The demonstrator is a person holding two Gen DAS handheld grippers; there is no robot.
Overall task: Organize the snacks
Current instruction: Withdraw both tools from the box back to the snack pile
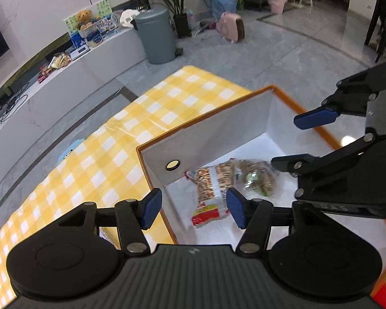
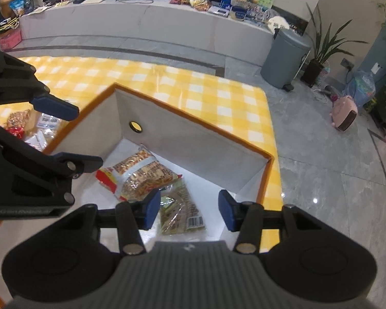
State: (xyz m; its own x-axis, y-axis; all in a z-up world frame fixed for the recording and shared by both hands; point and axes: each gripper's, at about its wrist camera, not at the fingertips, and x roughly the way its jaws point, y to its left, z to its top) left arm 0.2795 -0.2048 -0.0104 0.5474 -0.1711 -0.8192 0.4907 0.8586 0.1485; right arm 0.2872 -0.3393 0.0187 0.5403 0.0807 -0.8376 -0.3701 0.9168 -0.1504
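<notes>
Both of my grippers hang over the orange-rimmed, white-lined storage box [image 1: 218, 126] on the yellow-checked tabletop [image 1: 110, 154]. The left gripper [image 1: 193, 208] is released and empty, as is the right gripper [image 2: 187, 212]. Two snacks lie loose on the box floor, touching: a clear bag of peanut bars with a red end [image 2: 139, 175] and a clear packet with a green label [image 2: 180, 211]. I judge this drop done; next I fetch the remaining snack packets [image 2: 28, 126] beside the box.

Two snack packets [image 2: 139, 175] in box [image 2: 193, 139]
</notes>
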